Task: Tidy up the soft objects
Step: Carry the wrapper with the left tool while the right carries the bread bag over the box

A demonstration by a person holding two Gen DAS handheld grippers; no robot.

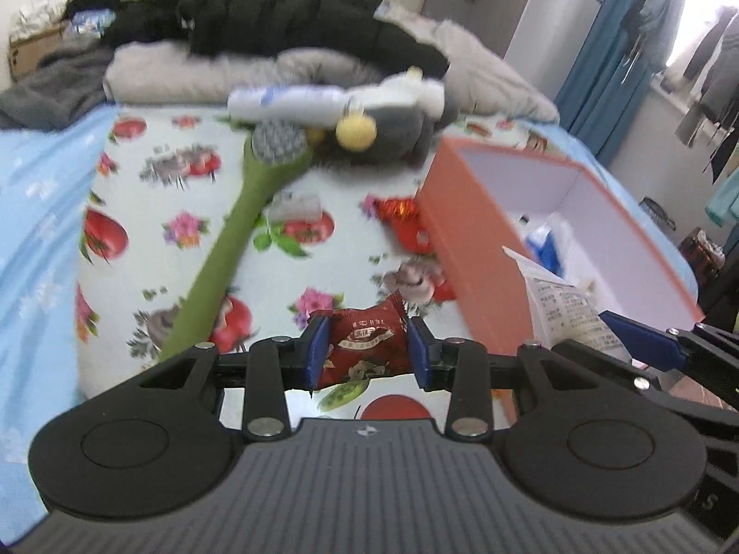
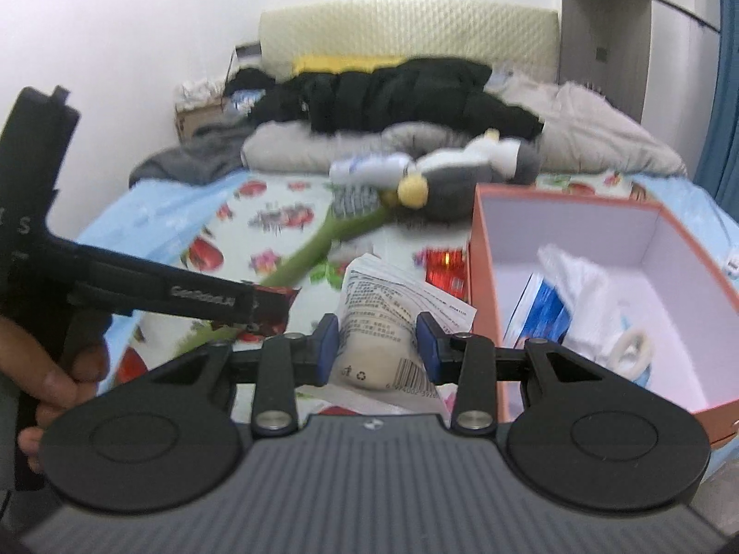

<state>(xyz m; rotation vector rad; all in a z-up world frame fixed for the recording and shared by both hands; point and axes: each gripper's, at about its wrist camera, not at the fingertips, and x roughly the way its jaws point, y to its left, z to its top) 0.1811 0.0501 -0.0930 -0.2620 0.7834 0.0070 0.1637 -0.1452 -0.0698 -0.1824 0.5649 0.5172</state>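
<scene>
1. Between our left gripper's point(image 1: 368, 354) blue pads sits a dark red snack packet point(image 1: 365, 346), pinched on both sides and held above the flowered bedsheet point(image 1: 152, 171).
2. Our right gripper point(image 2: 377, 354) clamps a white printed pouch point(image 2: 383, 323) between its pads; the pouch's crinkled top fans out toward 12 o'clock.
3. At 2 o'clock from our right gripper stands an open orange box point(image 2: 480, 249) with a white inside, holding a blue-and-white packet point(image 2: 540, 304), white plastic and a pale ring point(image 2: 630, 346).
4. At 11 o'clock from our left gripper a green long-handled brush point(image 1: 221, 254) lies aslant on the sheet, its grey head pointing away from us.
5. Just beyond the brush head rest a grey-and-white plush toy point(image 1: 402, 120) with a yellow ball and a white tube point(image 1: 286, 104), both blurred.
6. A shiny red wrapper point(image 1: 402, 219) lies touching the box's near-left wall, at 12 o'clock from our left gripper.
7. At 9 o'clock in the right wrist view, a person's hand point(image 2: 46, 369) grips the left tool's handle.
</scene>
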